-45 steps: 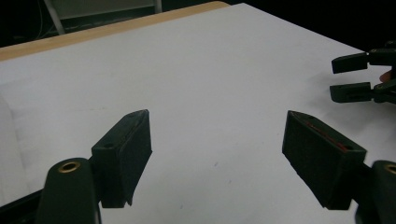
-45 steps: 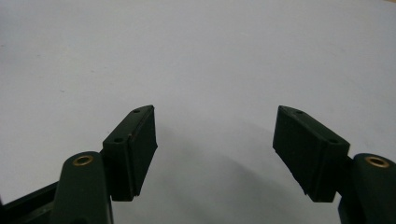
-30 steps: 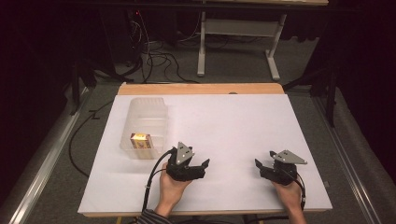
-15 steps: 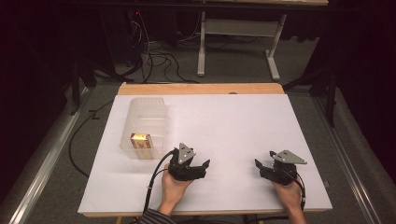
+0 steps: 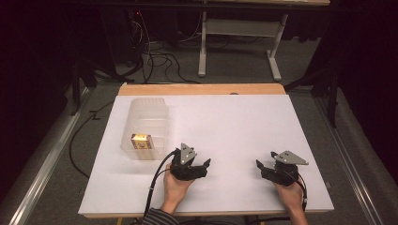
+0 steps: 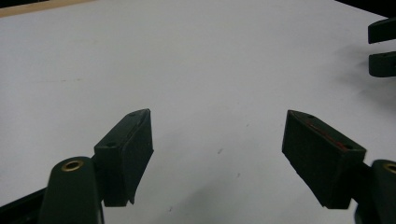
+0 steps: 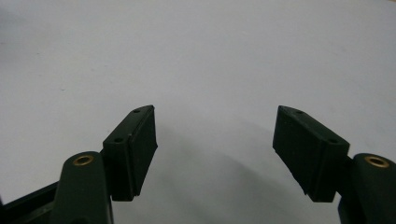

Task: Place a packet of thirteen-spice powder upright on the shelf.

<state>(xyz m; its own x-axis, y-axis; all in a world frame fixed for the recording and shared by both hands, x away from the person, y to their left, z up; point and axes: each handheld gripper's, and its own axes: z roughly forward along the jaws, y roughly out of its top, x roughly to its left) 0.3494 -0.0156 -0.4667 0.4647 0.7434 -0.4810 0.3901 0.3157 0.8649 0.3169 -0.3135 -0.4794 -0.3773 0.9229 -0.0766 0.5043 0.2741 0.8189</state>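
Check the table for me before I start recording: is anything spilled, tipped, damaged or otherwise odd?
Nothing stands out. The clear plastic bin sits upright on the white table with a small yellow box lying inside it. The left gripper and right gripper rest near the front edge, jaws open and empty. No spills or damage show.

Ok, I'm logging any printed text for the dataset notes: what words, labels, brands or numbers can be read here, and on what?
Small yellow box in the clear plastic bin: it bears a darker printed patch, too small and blurred to read.
Left gripper and right gripper: no lettering on the jaws or bodies.
White table cover: blank, no marks that read as text.
So no legible text.
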